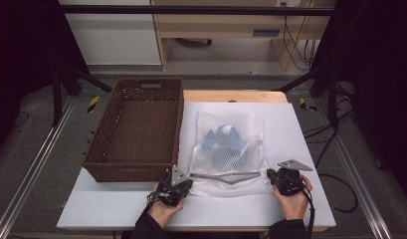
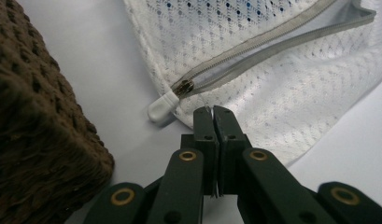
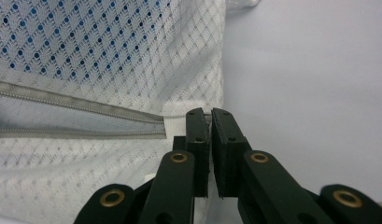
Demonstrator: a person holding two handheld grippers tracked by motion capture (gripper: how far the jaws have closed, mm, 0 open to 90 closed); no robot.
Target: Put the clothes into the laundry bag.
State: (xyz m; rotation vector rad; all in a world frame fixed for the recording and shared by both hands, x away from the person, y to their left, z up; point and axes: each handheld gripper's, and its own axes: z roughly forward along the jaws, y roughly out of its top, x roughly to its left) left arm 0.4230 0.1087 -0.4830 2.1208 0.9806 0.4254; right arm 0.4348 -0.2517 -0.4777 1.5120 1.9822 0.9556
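White mesh bag (image 1: 230, 149) flat on desk (image 1: 116, 209), zip open, beside brown basket (image 1: 136, 129); left claw (image 2: 212, 110) and right claw (image 3: 210, 113) each clamped on bag's near edge.

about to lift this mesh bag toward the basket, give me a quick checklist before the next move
1. Left gripper shut on the mesh bag at its corner near the zipper pull: ok.
2. Right gripper shut on the bag's other corner, at the zipper's far end: ok.
3. Zipper closed: not ok, it gapes open.
4. Blue item secure inside the bag: cannot tell.
5. Basket empty and beside the bag: ok.
6. Bag free of the basket wall: ok.
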